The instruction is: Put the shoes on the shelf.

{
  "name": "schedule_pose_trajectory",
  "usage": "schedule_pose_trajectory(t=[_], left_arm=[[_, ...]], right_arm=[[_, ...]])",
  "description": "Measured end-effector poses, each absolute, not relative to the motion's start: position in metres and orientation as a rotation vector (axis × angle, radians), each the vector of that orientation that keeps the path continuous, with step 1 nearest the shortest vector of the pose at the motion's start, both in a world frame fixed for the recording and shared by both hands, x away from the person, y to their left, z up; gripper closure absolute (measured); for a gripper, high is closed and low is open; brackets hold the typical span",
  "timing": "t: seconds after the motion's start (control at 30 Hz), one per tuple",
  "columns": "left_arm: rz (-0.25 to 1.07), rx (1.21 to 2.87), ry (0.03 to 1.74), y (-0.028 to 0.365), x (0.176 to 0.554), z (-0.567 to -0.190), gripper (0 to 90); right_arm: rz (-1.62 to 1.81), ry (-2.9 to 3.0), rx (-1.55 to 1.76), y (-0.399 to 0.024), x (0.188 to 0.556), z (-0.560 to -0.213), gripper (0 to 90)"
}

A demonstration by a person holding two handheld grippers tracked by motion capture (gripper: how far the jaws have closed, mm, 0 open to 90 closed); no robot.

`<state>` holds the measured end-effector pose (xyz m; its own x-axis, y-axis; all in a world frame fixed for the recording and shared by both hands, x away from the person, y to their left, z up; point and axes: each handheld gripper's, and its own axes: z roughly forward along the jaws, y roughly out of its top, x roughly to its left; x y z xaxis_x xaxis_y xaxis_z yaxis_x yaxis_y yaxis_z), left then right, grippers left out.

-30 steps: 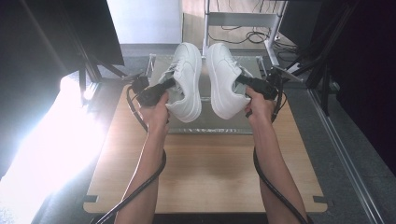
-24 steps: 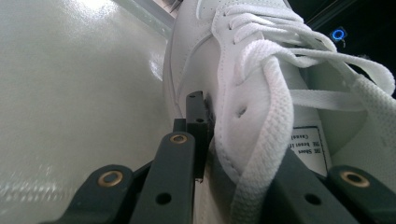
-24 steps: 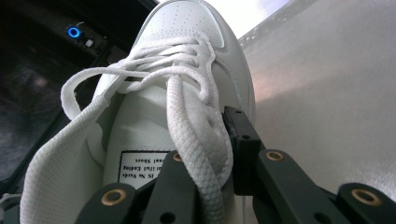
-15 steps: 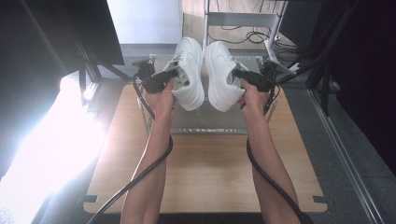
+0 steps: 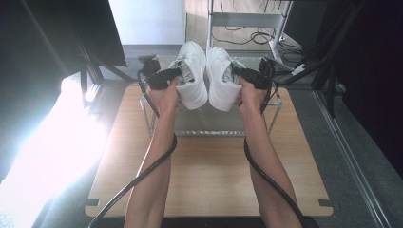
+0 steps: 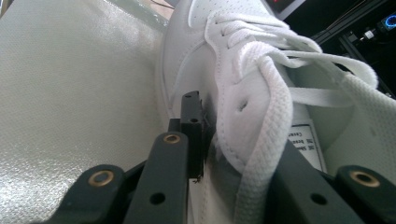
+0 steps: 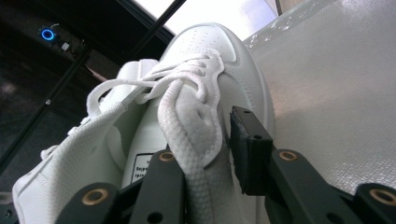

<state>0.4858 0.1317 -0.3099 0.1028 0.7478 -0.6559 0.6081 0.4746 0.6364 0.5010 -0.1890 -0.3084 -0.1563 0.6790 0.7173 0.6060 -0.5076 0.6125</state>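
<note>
Both forearms reach forward; each tool, left tool and right tool, is loosening around one of two white sneakers.

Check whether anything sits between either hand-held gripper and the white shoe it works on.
Nothing visible does. The left hand-held gripper has the left shoe's side wall between its jaws, and the right hand-held gripper likewise has the right shoe's; both jaws have just been opening.
</note>
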Motion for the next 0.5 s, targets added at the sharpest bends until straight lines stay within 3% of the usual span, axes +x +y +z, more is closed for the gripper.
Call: schedule_pose_trajectory(t=[0.5], left_arm=[[0.142,1.250,1.540,0.1267,0.4898,-0.3083,64.1]], right_arm=[[1.767,1.515,1.997,-0.1793,0.4991,-0.3069,60.6]])
